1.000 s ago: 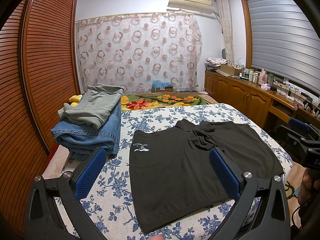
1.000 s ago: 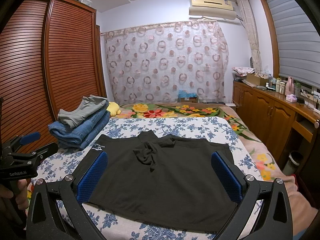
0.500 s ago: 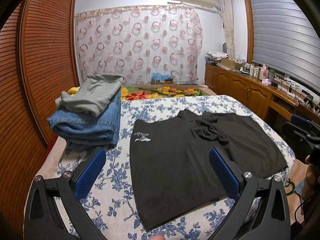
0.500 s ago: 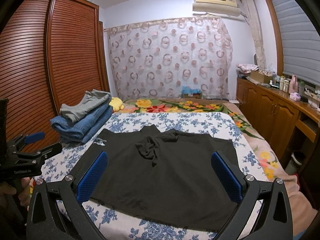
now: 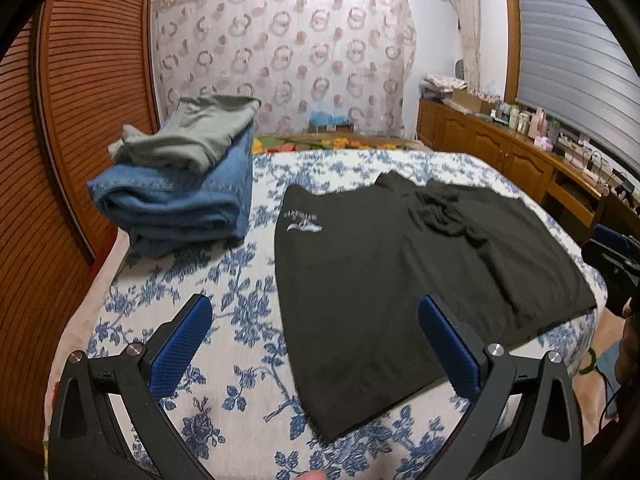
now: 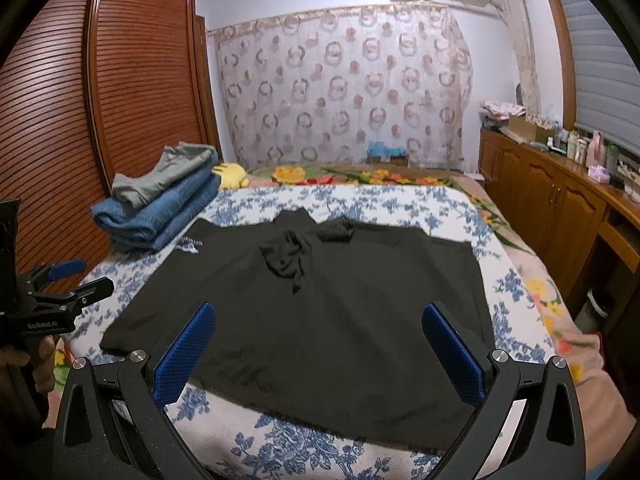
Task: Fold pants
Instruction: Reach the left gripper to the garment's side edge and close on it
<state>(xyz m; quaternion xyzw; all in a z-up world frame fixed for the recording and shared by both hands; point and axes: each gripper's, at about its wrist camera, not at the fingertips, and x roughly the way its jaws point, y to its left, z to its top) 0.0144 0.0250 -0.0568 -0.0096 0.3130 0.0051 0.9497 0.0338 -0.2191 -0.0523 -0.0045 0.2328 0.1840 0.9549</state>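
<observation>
A pair of black shorts (image 5: pixel 384 272) lies spread flat on the bed, with a white logo near its far left corner and a bunched drawstring at the far middle. It also shows in the right wrist view (image 6: pixel 320 312). My left gripper (image 5: pixel 316 340) is open and empty, above the bed's near left part at the shorts' near left edge. My right gripper (image 6: pixel 320 344) is open and empty, above the shorts' near edge. The left gripper also shows at the left of the right wrist view (image 6: pixel 60 280).
A stack of folded jeans and grey pants (image 5: pixel 180 184) sits at the bed's far left, also in the right wrist view (image 6: pixel 160 200). The bed has a blue floral cover (image 5: pixel 224 320). A wooden wardrobe (image 5: pixel 72 120) stands left. Wooden cabinets (image 6: pixel 552 200) run along the right.
Both grippers have moved forward and lower toward the bed. The shorts and the folded stack look nearer and larger. The shorts have not moved.
</observation>
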